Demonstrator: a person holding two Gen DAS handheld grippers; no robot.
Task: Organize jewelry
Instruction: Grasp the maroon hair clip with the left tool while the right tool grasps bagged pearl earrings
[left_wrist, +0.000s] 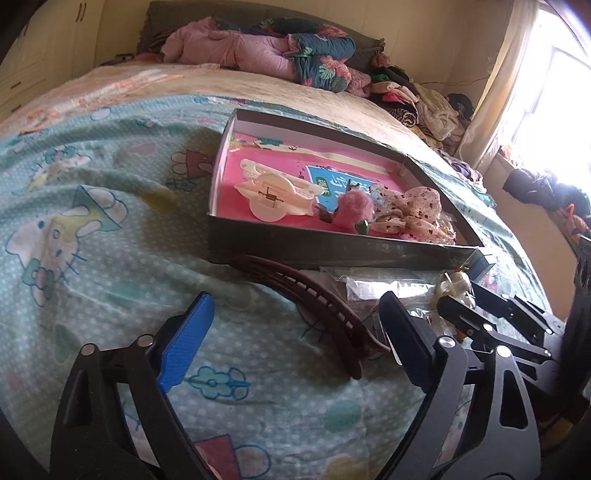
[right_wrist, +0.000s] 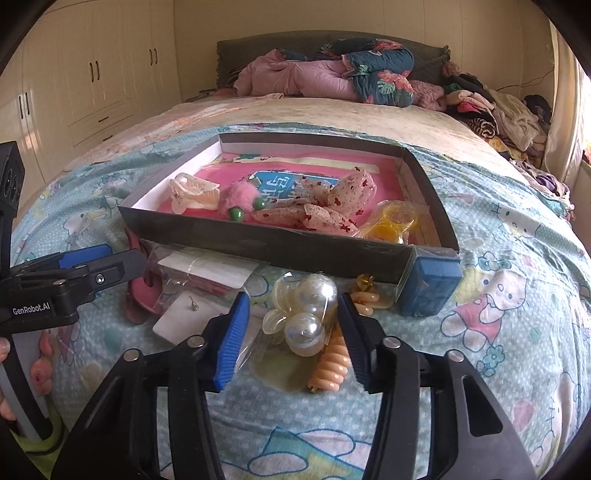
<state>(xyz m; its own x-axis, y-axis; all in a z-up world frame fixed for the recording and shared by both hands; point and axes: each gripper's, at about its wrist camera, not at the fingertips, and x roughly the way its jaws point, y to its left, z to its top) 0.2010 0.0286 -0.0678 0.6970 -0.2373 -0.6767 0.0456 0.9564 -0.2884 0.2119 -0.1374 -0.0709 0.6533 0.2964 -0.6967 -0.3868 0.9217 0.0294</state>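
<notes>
The right gripper (right_wrist: 291, 328) stands with its jaws partly open on either side of a cluster of pearly translucent bead-balls on a pale hair tie (right_wrist: 304, 314); neither blue pad visibly presses on it, so nothing is gripped. The left gripper (left_wrist: 295, 343) is wide open, a long dark-brown curved plastic hair clip (left_wrist: 317, 306) lying between its jaws, nearer the right-hand one, untouched.

Risk, as I judge it: the round glossy balls could squirt out from between closing pads, or the pads could also pinch the clear plastic bag (right_wrist: 207, 295) lying under the left jaw. A peach spiral hair tie (right_wrist: 332, 363) just inside the right jaw could get caught too.

The brown clip's long axis runs diagonally, from the far left toward the near right jaw, arching upward. The shallow dark cardboard tray (right_wrist: 258, 247) sits beyond both sets of jaws.
</notes>
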